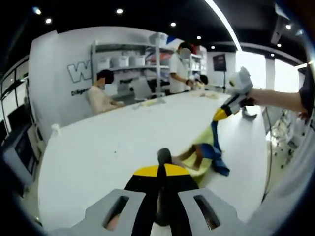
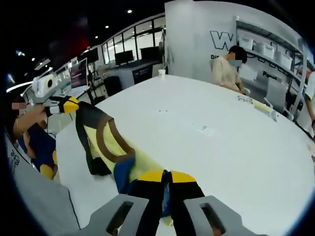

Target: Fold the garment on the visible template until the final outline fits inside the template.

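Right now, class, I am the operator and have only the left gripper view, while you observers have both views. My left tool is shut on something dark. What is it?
Observer: In the right gripper view, the left tool pinches a black part of the garment, which hangs down from it.
Operator: Where is the neck opening?
Observer: A brown collar ring sits a little below that pinch, with yellow cloth inside it, turned toward the right tool's camera.
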Available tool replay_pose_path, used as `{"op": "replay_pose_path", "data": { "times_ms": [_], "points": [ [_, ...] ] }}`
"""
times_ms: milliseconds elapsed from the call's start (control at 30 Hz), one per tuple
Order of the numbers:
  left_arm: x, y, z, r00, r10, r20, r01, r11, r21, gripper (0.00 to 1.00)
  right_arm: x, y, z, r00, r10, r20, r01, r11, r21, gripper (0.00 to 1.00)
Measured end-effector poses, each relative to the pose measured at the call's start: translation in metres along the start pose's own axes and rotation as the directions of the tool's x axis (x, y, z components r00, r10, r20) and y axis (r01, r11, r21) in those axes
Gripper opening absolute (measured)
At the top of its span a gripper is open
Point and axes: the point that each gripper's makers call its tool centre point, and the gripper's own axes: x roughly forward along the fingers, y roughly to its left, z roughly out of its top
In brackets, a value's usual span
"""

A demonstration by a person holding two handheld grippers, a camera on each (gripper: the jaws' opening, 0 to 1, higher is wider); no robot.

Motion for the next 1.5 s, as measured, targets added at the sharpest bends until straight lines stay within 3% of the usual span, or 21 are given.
{"op": "replay_pose_path", "data": {
  "times_ms": [167,300,600,967,1133,1300,1500],
  "points": [
    [0.005,0.003,-0.01,1.0,0.003,-0.029,-0.004,1.0,-0.024,0.0,0.021,-0.003,0.002,1.0,0.004,-0.002,-0.004,1.0,0.007,0.0],
    [0.011,0.01,-0.021,0.998,0.015,-0.053,-0.018,0.999,-0.05,0.0,0.046,-0.015,0.004,0.999,-0.037,0.014,0.037,0.999,-0.008,0.0],
    [0.011,0.009,-0.027,0.998,0.016,-0.066,-0.021,0.996,-0.081,0.0,0.058,-0.011,-0.003,1.0,-0.02,-0.003,0.02,1.0,-0.016,0.07],
    [0.011,0.009,-0.033,0.998,0.017,-0.059,-0.023,0.994,-0.108,0.0,0.066,0.028,-0.026,0.999,0.047,-0.018,-0.046,0.999,0.027,0.0],
    [0.01,0.008,-0.037,0.998,0.023,-0.065,-0.031,0.993,-0.118,0.0,0.071,0.065,-0.04,0.992,0.121,-0.023,-0.12,0.992,0.041,0.0],
    [0.01,0.019,-0.045,0.996,0.06,-0.07,-0.069,0.988,-0.139,0.0,0.077,0.09,-0.055,0.985,0.163,-0.054,-0.162,0.986,0.027,0.0],
    [0.007,0.024,-0.05,0.993,0.089,-0.076,-0.102,0.979,-0.179,0.0,0.097,0.099,-0.067,0.982,0.164,-0.097,-0.169,0.985,-0.039,0.04]
  ]
}}
